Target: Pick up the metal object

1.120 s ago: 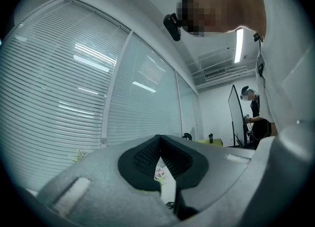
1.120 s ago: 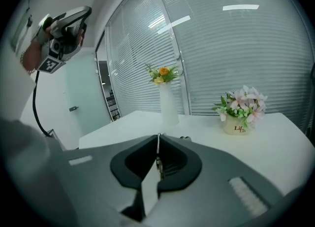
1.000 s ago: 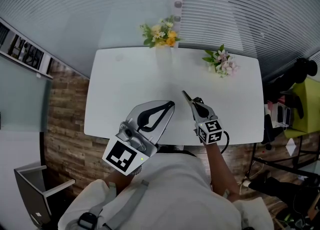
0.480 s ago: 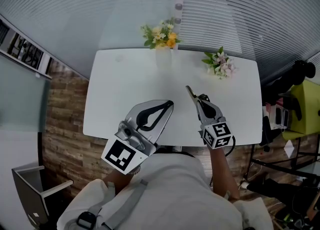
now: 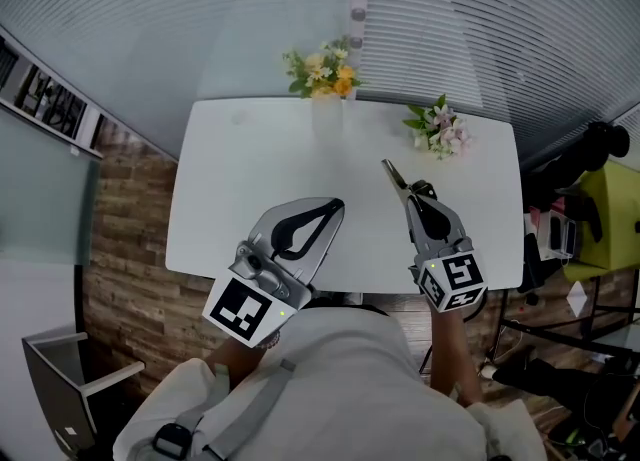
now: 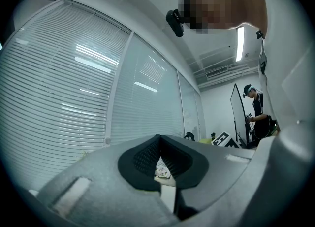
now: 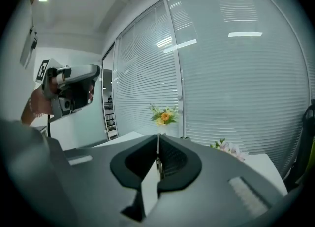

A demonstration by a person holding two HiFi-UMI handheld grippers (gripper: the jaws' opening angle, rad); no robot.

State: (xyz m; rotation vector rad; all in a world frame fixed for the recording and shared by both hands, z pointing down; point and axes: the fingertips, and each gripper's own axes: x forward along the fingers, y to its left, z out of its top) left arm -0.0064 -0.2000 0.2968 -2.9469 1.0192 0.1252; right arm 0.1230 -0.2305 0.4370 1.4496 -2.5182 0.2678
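Nearest the operator, the left hand-held gripper (image 5: 338, 206) is held level over the near edge of the bench (image 5: 250, 169). Its jaws are closed tip to tip with nothing between them, and its position matches that of a second ago.

The right hand-held gripper (image 5: 412, 192) is clamped on the metal object (image 5: 393, 173), a thin flat strip projecting forward from the jaw tips. The right gripper view confirms the strip pinched edge-on between the pads (image 7: 158, 164).

Over the last second this gripper has risen and now appears larger and closer in the head view. The metal object is therefore judged clear of the bench, with the pick-up essentially complete.

Beyond it stand the pink flowers (image 5: 440, 124) and yellow flowers (image 5: 322, 67), undisturbed, then the window blinds (image 5: 500, 29).
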